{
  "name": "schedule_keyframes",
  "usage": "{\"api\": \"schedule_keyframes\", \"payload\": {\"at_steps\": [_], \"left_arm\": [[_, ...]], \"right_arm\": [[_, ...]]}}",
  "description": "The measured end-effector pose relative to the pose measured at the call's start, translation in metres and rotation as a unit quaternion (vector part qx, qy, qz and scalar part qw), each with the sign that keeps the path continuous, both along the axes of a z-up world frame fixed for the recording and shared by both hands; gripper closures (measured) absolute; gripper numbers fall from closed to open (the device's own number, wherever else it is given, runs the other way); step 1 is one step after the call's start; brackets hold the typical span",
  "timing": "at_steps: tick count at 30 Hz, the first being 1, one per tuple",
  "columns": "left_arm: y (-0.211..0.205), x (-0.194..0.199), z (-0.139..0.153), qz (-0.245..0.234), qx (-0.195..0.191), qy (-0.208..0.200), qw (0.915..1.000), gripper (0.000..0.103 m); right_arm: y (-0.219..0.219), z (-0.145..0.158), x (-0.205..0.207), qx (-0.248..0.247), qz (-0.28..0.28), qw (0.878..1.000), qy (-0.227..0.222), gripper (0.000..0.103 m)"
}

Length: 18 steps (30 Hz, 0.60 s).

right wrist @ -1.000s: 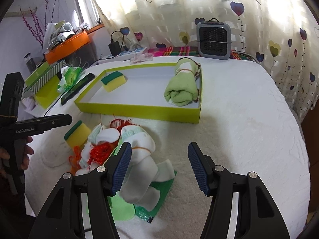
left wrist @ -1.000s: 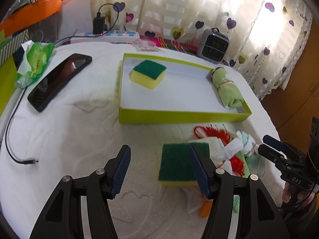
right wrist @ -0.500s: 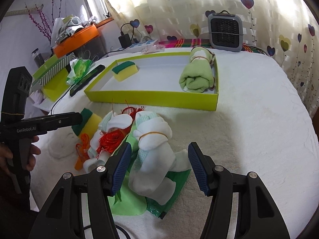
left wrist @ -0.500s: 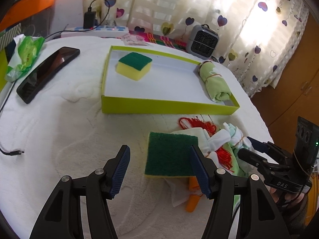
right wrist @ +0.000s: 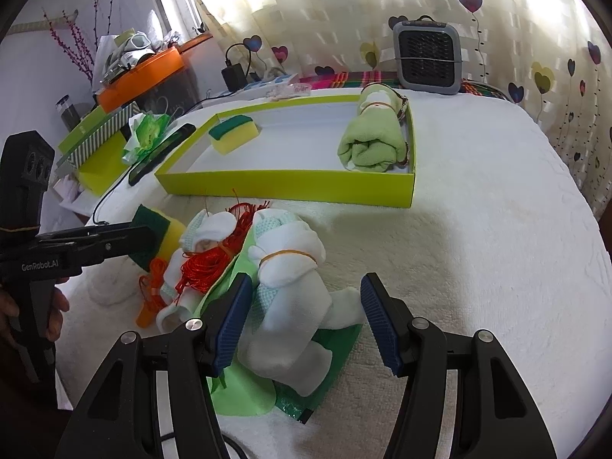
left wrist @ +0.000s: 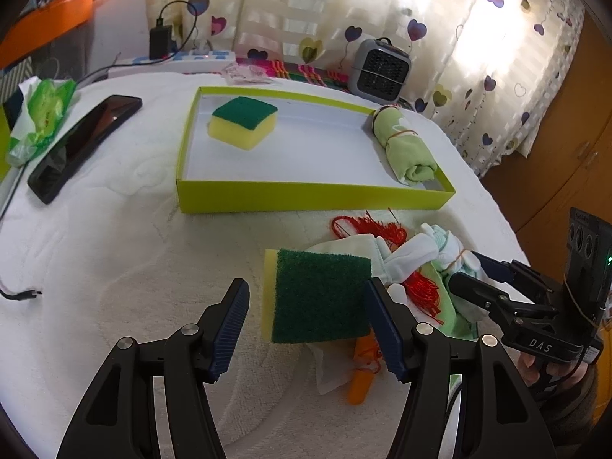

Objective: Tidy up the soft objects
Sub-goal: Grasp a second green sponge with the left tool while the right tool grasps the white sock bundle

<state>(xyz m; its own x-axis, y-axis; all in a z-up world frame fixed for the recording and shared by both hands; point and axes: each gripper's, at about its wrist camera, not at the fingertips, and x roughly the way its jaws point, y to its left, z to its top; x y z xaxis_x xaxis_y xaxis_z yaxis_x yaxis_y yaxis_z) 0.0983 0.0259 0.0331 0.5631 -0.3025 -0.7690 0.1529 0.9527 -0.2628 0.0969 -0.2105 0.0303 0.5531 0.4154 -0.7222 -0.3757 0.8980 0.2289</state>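
Left tool wide, astride sponge at 6 o'clock of tray. Right tool wide over white bundle. You risk snagging red thread; it may drag the pile.

Both grippers' fingers spread wide

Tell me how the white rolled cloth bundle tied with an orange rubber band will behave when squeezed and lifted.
The white rolled cloth bundle looks soft, so it should compress between the right gripper pads. Its orange rubber band probably keeps the middle together, while loose ends may droop. It likely weighs little.
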Motion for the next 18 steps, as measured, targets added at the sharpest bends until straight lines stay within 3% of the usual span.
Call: {"api": "schedule_keyframes", "payload": {"at_steps": [8, 15, 18], "left_arm": [[-0.006, -0.0026, 0.0026, 0.004, 0.039, -0.016, 0.9991, 0.041], [-0.0071, -0.0057, 0.003, -0.002, 0.036, -0.017, 0.9992, 0.041], [-0.0061, -0.0052, 0.0007, -0.004, 0.028, -0.014, 0.9995, 0.041]], "right_arm": [[0.0016, 0.0001, -0.0006, -0.008, 0.0, 1.0, -0.004, 0.043], [0.005, -0.0001, 0.0002, -0.013, 0.007, 1.0, -0.007, 0.053], [0.0061, 0.0006, 0.0002, -0.01, 0.01, 1.0, -0.009, 0.063]]}}
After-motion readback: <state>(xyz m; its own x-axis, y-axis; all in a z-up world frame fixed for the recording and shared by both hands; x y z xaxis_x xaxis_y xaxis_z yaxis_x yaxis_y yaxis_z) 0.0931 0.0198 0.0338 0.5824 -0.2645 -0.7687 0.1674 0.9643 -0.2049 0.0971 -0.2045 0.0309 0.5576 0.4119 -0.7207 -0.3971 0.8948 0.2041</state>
